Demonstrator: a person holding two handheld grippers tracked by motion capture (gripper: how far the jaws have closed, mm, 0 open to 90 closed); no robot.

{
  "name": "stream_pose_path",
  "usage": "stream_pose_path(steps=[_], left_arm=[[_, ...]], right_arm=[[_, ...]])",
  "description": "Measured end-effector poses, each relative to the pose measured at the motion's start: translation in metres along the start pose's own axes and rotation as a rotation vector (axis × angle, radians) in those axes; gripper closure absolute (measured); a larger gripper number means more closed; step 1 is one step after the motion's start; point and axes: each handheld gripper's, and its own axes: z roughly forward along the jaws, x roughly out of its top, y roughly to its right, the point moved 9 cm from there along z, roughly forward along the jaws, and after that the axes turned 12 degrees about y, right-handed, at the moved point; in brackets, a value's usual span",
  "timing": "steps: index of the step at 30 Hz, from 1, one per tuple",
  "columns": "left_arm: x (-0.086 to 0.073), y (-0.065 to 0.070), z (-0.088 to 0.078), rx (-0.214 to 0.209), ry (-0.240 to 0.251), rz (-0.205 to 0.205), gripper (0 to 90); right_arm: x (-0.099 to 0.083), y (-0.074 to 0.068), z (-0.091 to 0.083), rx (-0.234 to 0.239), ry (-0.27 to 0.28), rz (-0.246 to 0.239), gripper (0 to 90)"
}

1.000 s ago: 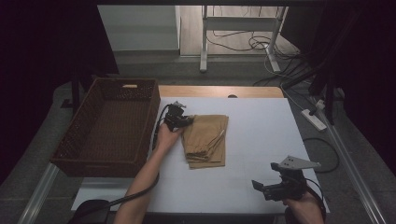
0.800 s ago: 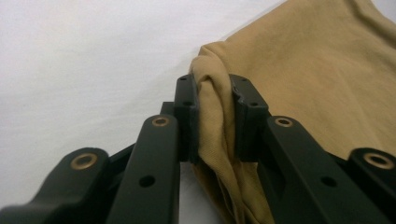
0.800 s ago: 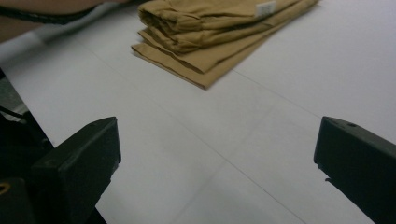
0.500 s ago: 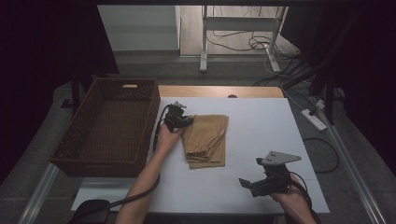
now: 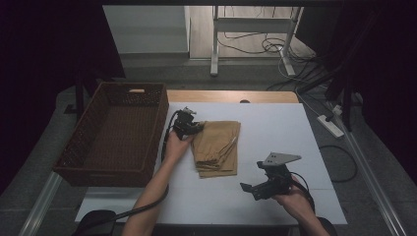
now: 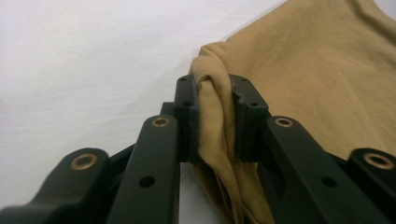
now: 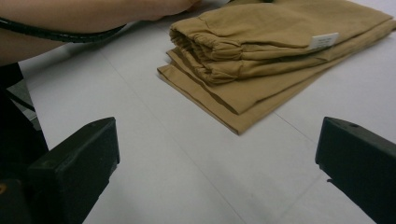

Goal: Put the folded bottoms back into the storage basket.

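1. A folded tan cloth garment with an elastic waistband (image 5: 216, 147) is lying on the white table surface (image 5: 275, 123), just to the right of a dark brown woven rectangular basket (image 5: 115, 130)
2. The left gripper (image 5: 189, 129) is sitting at the garment's upper left corner, between the garment and the basket, with the person's left hand (image 5: 176, 145) wrapping around it from below
3. In the left gripper view, its two black jaws are standing narrow and pinching a bunched fold of the tan cloth (image 6: 212, 116) between their pads
4. The right gripper (image 5: 255, 189) is hovering over the table to the lower right of the garment, well apart from the basket, with the person's right hand (image 5: 290, 199) gripping it from behind
5. In the right gripper view, its jaws are standing wide apart with nothing between them, and the garment's folded edge (image 7: 243, 70) is lying ahead of them, not touching
6. A white label (image 7: 323, 41) is showing on the garment's top layer, on the side facing away from the basket
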Motion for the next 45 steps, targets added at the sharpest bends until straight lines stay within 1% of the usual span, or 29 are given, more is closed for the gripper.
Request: stream_pose_path(steps=[4,9,15,19,24,31,35,41,45], left_arm=[[0.0,0.0,0.0,0.007,0.002,0.008,74.3],[0.0,0.001,0.0,0.012,0.001,0.02,74.3],[0.0,0.001,0.0,0.011,0.003,0.018,74.3],[0.0,0.001,0.0,0.015,0.003,0.023,74.1],[0.0,0.001,0.0,0.023,0.004,0.031,73.8],[0.0,0.001,0.0,0.024,0.005,0.033,73.8],[0.0,0.001,0.0,0.024,0.005,0.032,73.8],[0.0,0.001,0.0,0.024,0.006,0.032,73.8],[0.0,0.001,0.0,0.024,0.006,0.032,73.8]], right_arm=[[0.003,0.001,0.008,-0.005,-0.014,-0.013,0.5],[0.005,0.003,0.02,-0.009,-0.043,-0.009,0.5],[0.01,0.0,0.035,0.033,-0.06,-0.001,0.5],[0.011,-0.002,0.047,0.05,-0.084,0.003,0.5],[0.01,-0.002,0.062,0.052,-0.114,0.021,0.5],[0.012,-0.002,0.083,0.054,-0.144,-0.002,0.5],[0.014,-0.003,0.094,0.057,-0.163,-0.025,0.4],[0.018,-0.007,0.109,0.07,-0.171,-0.049,0.5],[0.024,-0.01,0.119,0.097,-0.16,-0.052,0.4]])
